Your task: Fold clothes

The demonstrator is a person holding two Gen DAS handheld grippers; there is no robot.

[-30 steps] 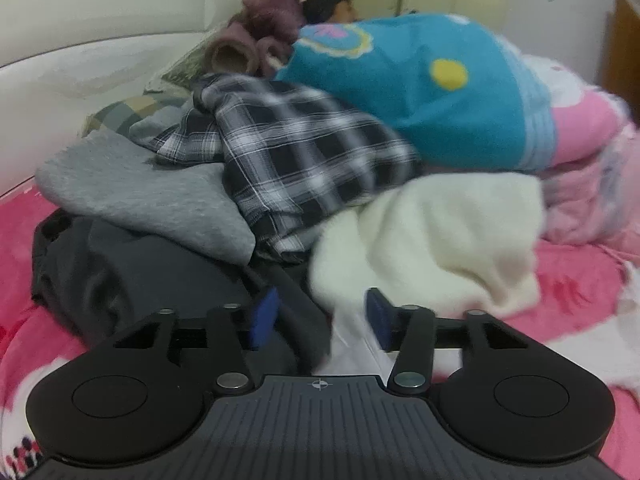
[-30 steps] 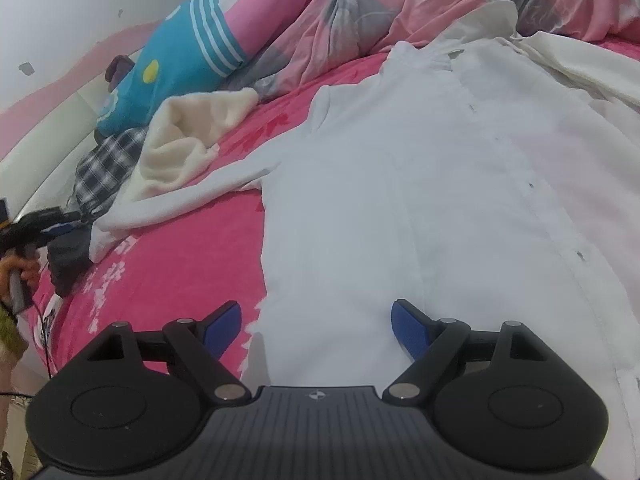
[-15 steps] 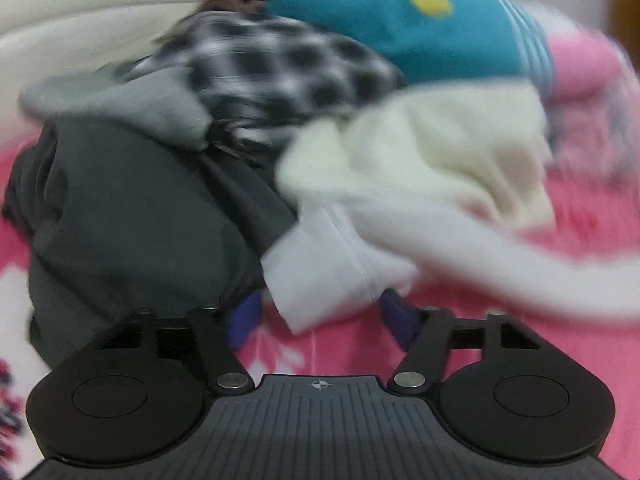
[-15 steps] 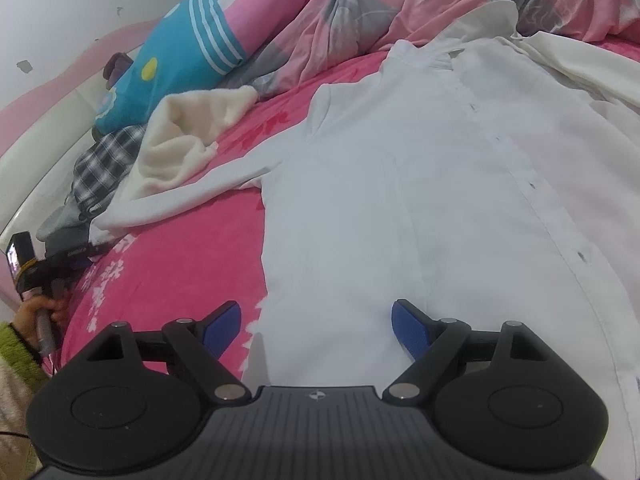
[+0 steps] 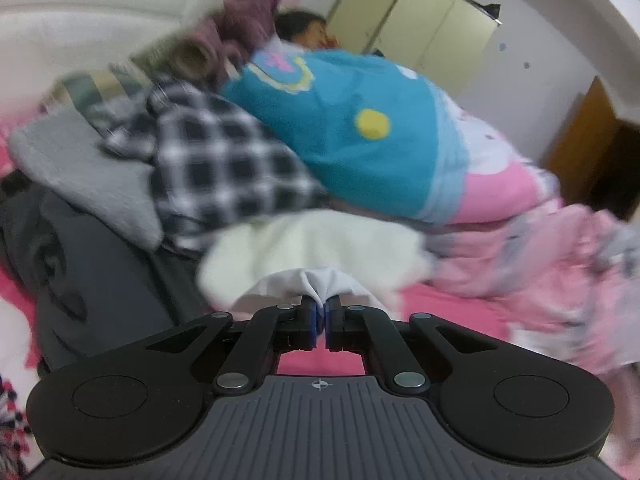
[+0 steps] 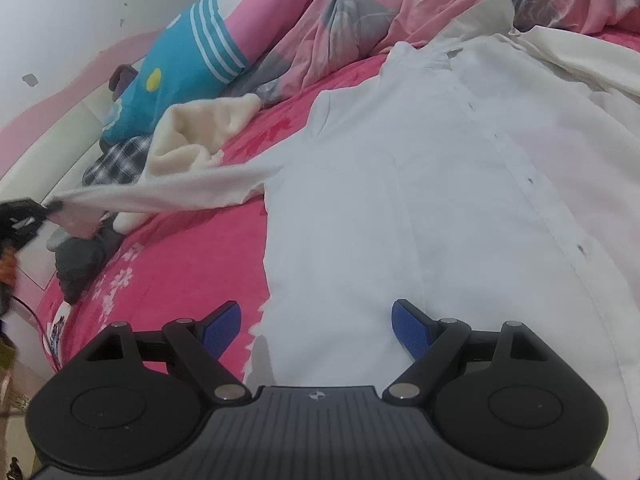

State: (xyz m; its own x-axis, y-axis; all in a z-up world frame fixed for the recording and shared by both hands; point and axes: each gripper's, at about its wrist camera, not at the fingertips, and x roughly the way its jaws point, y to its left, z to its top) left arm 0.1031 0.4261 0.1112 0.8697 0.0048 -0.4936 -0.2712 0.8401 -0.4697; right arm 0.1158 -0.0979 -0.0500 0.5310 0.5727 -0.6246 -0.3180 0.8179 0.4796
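Half a second ago we recorded the left gripper (image 5: 321, 312) with its fingers apart on either side of the cuff of the white shirt (image 6: 420, 208); they are now clenched on that cuff (image 5: 316, 284), with a fold of white cloth bunched just ahead of the blue pads. The right-wrist view confirms this: the sleeve (image 6: 168, 196) is drawn taut and lifted off the pink bedsheet (image 6: 180, 264), running from the shirt's shoulder to the left gripper far out to the side. We judge that the sleeve is secured and ready to be carried across the shirt body for the first fold.

Ahead of the left gripper lie the cream fleece (image 5: 312, 248), the plaid garment (image 5: 224, 168) and the grey clothes (image 5: 88, 168), all apart from the held cuff.

The right gripper (image 6: 316, 324) is released, fingers spread wide, hovering low over the shirt's lower hem, which lies flat directly in front of it. It grasps nothing. The shirt body lies spread, button placket up.
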